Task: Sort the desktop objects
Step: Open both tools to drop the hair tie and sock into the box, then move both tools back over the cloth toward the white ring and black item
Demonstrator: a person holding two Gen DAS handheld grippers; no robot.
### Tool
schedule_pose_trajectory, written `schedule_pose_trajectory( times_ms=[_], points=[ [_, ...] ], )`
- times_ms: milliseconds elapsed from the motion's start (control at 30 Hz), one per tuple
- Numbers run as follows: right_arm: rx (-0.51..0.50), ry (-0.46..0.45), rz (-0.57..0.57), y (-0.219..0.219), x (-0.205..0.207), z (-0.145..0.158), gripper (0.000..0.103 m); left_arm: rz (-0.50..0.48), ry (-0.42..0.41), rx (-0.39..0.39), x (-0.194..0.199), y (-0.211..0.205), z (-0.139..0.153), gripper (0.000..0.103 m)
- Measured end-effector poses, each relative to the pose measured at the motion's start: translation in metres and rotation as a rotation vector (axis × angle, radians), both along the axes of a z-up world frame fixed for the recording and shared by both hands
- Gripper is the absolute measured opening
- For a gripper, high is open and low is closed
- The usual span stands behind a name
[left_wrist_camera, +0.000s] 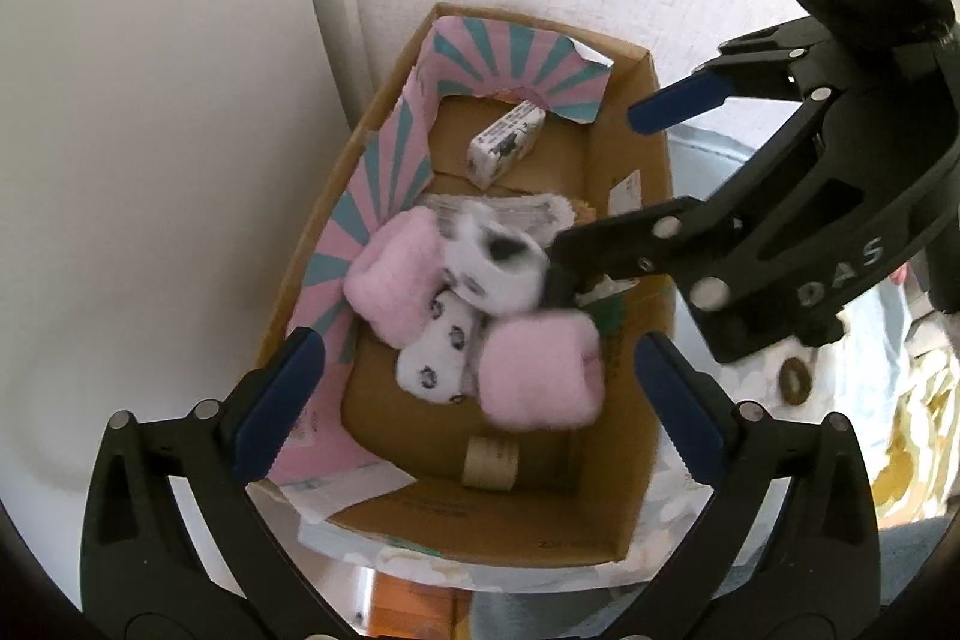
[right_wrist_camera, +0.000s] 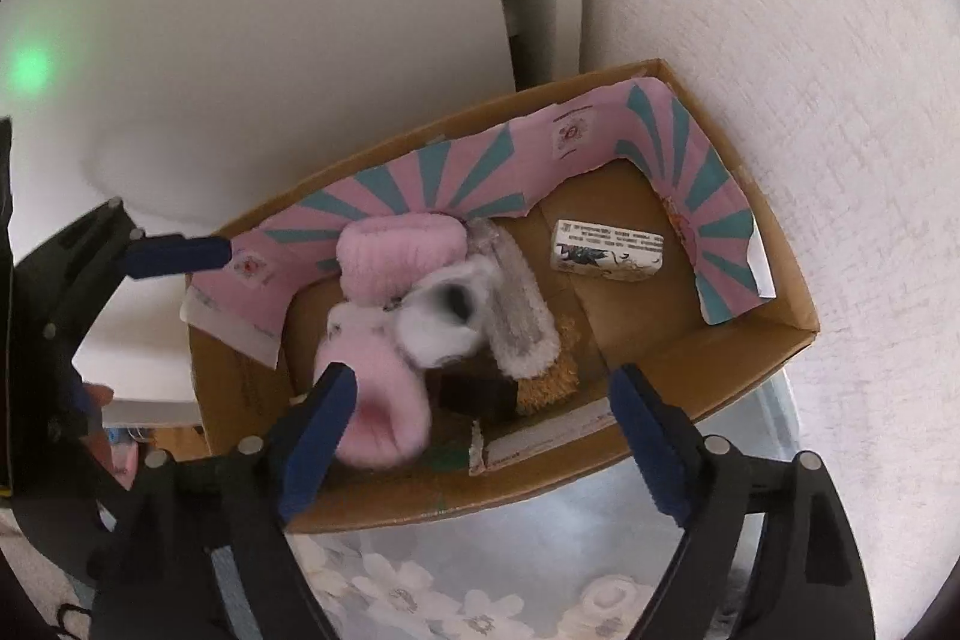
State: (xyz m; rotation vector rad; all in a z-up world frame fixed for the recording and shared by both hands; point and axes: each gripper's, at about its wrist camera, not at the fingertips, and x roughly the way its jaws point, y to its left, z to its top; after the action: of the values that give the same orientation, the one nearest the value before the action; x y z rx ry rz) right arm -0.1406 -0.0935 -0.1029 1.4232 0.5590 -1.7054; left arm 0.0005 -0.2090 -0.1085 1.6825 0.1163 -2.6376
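Both grippers hang over the cardboard box [left_wrist_camera: 630, 244] with fingers spread and nothing pinched — the left gripper [left_wrist_camera: 480, 400] framing two pink sock rolls [left_wrist_camera: 540, 376] and a white patterned one [left_wrist_camera: 438, 358], the right gripper [right_wrist_camera: 480, 430] wide too, a blurred white sock [right_wrist_camera: 441, 322] beyond its fingertips.

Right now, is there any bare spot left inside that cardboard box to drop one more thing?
Yes. Bare floor shows in the cardboard box between the small white printed packet and the open end wall, and around the cardboard roll. The middle is crowded: pink sock rolls, white patterned socks and a grey fuzzy cloth are piled together.
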Motion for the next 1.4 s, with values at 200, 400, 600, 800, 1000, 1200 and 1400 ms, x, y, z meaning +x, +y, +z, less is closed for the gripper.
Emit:
schedule_pose_trajectory(
  times_ms=[200,400,600,800,1000,1200,1400],
  points=[
    [0.023,0.02,-0.044,0.001,-0.002,-0.004,0.102,-0.009,-0.015,-0.001,-0.001,0.0,-0.002,0.103],
    [0.009,-0.003,-0.075,0.007,-0.002,0.003,0.102,-0.021,-0.007,-0.001,-0.001,-0.002,0.002,0.103],
    [0.033,0.018,-0.098,0.008,-0.002,0.012,0.102,-0.042,0.017,-0.034,0.0,0.002,0.009,0.103],
    [0.055,0.066,-0.147,0.019,-0.005,0.023,0.102,-0.02,0.064,-0.042,0.0,-0.004,0.023,0.103],
    [0.04,0.078,-0.202,0.04,-0.007,0.034,0.102,-0.037,0.079,-0.054,-0.007,0.001,0.037,0.103],
    [0.03,0.106,-0.296,0.082,-0.008,0.048,0.102,-0.138,0.101,-0.062,-0.018,0.031,0.05,0.103],
    [0.006,0.103,-0.422,0.144,-0.003,0.058,0.102,-0.225,0.122,-0.068,-0.028,0.068,0.054,0.103]
  ],
)
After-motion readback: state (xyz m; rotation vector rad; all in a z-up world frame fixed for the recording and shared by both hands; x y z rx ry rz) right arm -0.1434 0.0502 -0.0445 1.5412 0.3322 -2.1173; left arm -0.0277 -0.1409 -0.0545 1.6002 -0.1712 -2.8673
